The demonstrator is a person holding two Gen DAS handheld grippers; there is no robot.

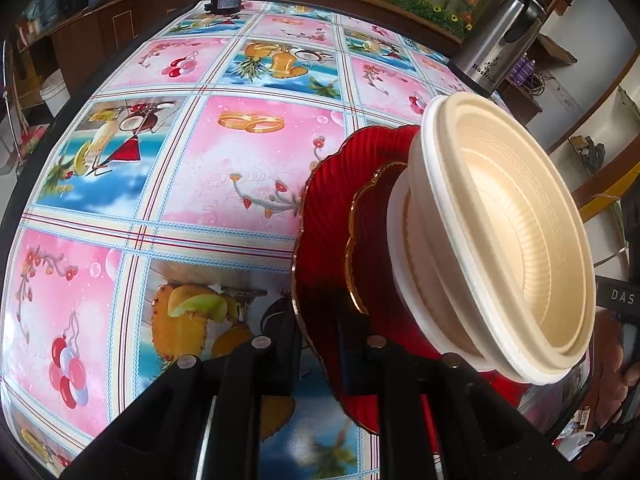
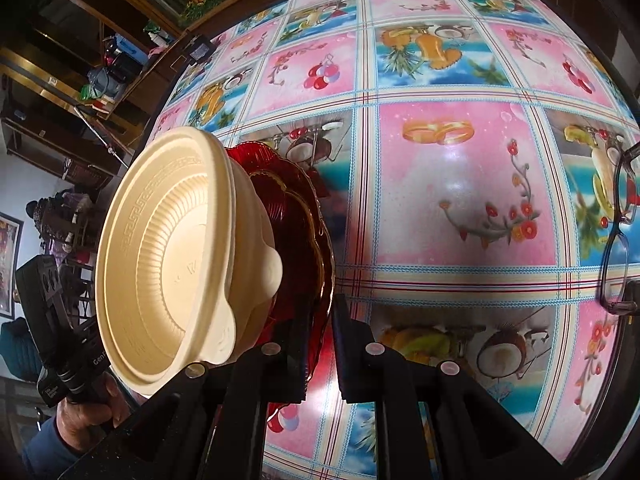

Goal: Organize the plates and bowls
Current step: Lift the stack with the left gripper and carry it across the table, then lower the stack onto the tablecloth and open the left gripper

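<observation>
We hold the left tool (image 1: 316, 344) clamped on one rim of the large red plate (image 1: 328, 216) and the right tool (image 2: 320, 344) clamped on the opposite rim, so the smaller red plate (image 1: 368, 248) and cream bowls (image 1: 516, 232) ride stacked together above the surface (image 1: 200, 208).
</observation>
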